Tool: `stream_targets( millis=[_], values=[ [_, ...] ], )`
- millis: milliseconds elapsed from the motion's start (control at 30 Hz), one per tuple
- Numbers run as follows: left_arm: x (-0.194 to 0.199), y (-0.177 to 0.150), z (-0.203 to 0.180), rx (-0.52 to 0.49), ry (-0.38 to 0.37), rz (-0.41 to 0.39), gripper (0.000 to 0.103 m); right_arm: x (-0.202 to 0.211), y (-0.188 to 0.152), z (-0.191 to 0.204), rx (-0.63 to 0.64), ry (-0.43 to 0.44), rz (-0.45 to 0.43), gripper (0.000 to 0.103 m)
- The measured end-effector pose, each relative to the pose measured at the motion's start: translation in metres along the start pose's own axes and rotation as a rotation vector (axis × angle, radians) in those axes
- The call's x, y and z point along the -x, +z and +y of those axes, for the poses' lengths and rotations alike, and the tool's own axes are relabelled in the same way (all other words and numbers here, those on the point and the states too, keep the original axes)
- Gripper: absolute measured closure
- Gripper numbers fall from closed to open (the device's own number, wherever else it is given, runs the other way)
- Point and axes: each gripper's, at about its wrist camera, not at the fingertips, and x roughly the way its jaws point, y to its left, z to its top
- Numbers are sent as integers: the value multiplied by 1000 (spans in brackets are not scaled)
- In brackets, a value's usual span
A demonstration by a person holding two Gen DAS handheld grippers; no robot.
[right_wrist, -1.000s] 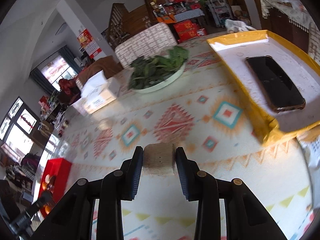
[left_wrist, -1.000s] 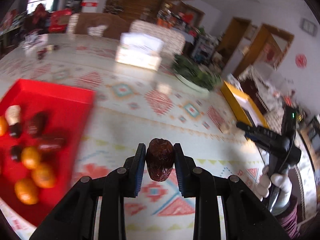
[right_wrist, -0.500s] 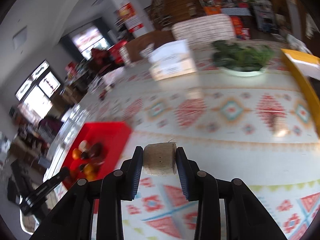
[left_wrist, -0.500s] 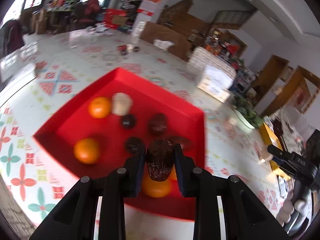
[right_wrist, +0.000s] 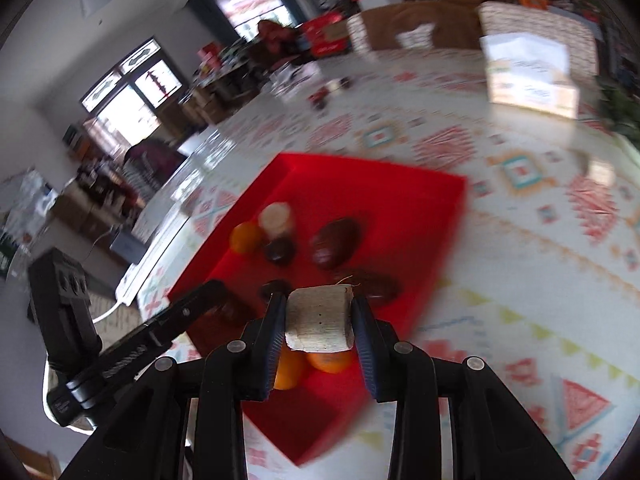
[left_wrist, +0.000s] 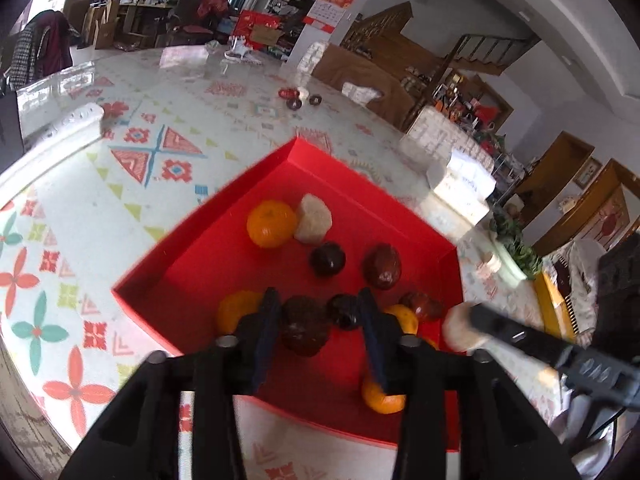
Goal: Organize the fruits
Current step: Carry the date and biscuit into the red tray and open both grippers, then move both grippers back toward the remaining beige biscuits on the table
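The left gripper point(left_wrist: 320, 320) hangs over the red tray point(left_wrist: 224, 220) on the desk point(left_wrist: 120, 184). Its jaws have just been opening, and the dark wrinkled fruit point(left_wrist: 304, 330) sits between them, apparently released, above the tray's near end. Oranges point(left_wrist: 271, 223), a pale chunk point(left_wrist: 313, 219) and more dark fruits point(left_wrist: 382, 266) lie inside the tray. The right gripper point(right_wrist: 319, 322) is clenched on a pale cut piece point(right_wrist: 320, 322), above the tray's near edge.
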Motion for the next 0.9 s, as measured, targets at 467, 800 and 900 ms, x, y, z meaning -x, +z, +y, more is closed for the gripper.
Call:
stream_targets(
  millis=[467, 800, 900],
  values=[
    [22, 16, 36, 94, 10, -63, 44, -37, -8, 42, 72, 58, 48, 61],
    [26, 9, 14, 42, -14, -45, 38, -5, -14, 25, 41, 26, -16, 51],
    [29, 6, -2, 2, -14, -44, 27, 7, -19, 13, 21, 11, -30, 50]
  ],
)
